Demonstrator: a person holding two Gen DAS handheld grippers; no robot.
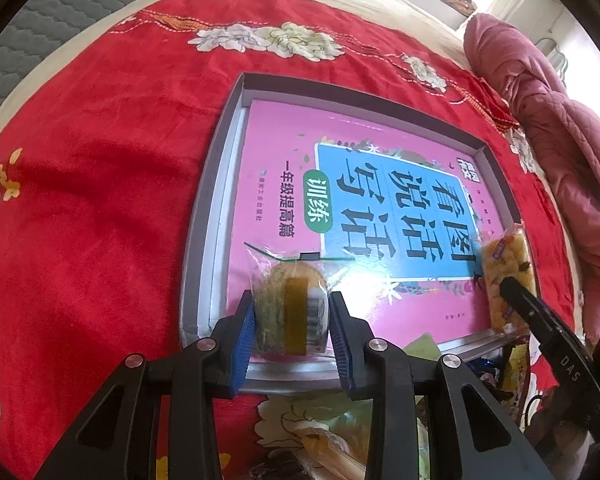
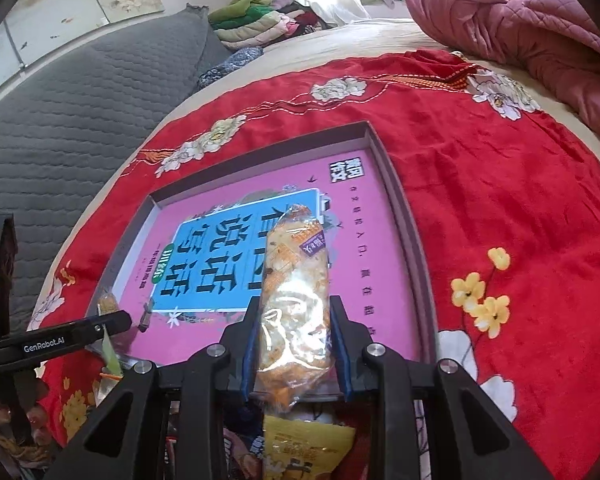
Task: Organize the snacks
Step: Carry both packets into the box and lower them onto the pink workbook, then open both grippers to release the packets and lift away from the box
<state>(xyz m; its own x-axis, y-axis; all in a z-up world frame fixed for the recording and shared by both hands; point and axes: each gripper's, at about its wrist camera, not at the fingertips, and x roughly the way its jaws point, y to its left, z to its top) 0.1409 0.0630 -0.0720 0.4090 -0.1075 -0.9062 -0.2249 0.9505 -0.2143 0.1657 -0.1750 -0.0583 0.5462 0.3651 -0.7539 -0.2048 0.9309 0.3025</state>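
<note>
A shallow grey box (image 1: 204, 184) with a pink book cover (image 1: 276, 128) as its floor lies on a red flowered cloth. My left gripper (image 1: 293, 318) is shut on a round greenish cake in a clear wrapper (image 1: 290, 300), held over the box's near left corner. My right gripper (image 2: 294, 340) is shut on a long orange-and-white snack bar in clear wrap (image 2: 296, 280), over the box's (image 2: 400, 200) near edge. In the left wrist view the same bar (image 1: 504, 272) and the right gripper's black finger (image 1: 540, 312) show at the box's near right corner.
More snack packets lie piled just below the grippers: a yellow packet (image 2: 306, 452) and a pale green one (image 1: 420, 346). A pink quilt (image 2: 520, 28) is heaped at the far right. A grey mattress (image 2: 80, 120) runs along the left, with folded clothes (image 2: 260, 20) behind.
</note>
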